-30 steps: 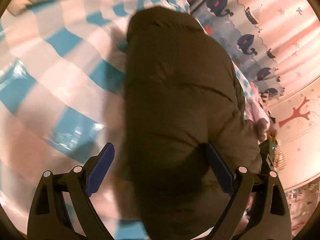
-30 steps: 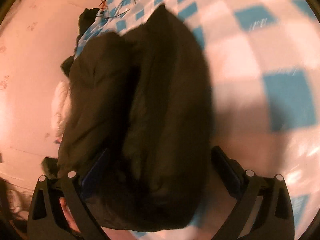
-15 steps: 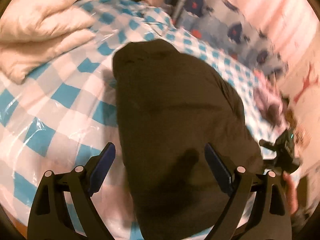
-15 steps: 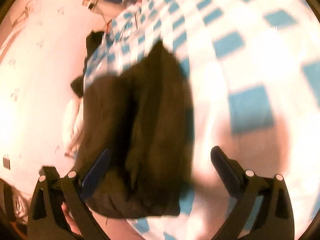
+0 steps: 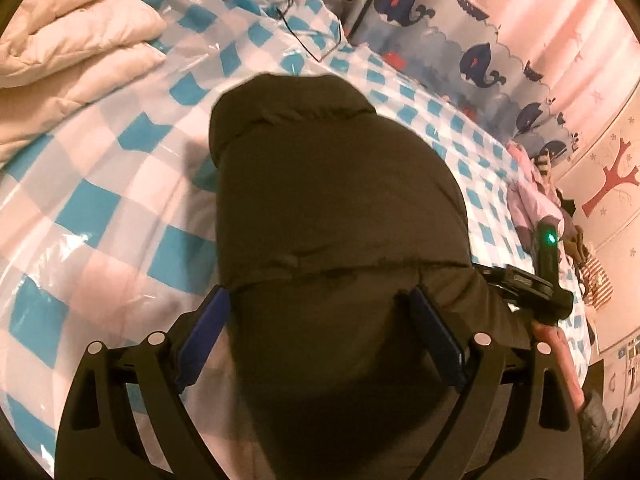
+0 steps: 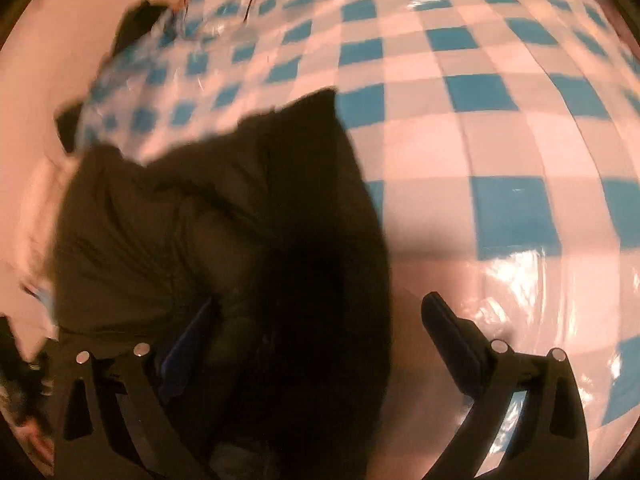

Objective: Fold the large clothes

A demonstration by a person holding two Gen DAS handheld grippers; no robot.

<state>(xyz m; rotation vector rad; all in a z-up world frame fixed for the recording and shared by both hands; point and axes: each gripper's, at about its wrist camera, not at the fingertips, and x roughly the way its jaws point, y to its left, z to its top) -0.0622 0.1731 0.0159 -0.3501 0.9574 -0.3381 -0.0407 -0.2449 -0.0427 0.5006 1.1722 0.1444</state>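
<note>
A dark padded jacket point(image 5: 336, 208) lies folded into a bulky bundle on the bed's blue-and-white checked cover point(image 5: 120, 184). My left gripper point(image 5: 320, 338) hangs open over the bundle's near end, its blue-padded fingers point(image 5: 204, 336) spread to either side of the fabric. In the right wrist view the same jacket point(image 6: 224, 232) fills the lower left. My right gripper point(image 6: 320, 342) is open too, its left finger over the jacket and its right finger point(image 6: 452, 340) over bare cover. The left wrist view also shows the right gripper's body point(image 5: 536, 280), held by a hand point(image 5: 556, 356) beside the jacket.
A cream quilted blanket point(image 5: 72, 48) lies at the far left of the bed. A thin black cable point(image 5: 304, 40) crosses the far end. A whale-print curtain point(image 5: 480, 52) hangs behind, and a heap of clothes point(image 5: 536, 192) sits by the right edge.
Both views have drawn back from the jacket, so more of the checked cover shows. The right gripper has come into the left wrist view. Both grippers stayed open.
</note>
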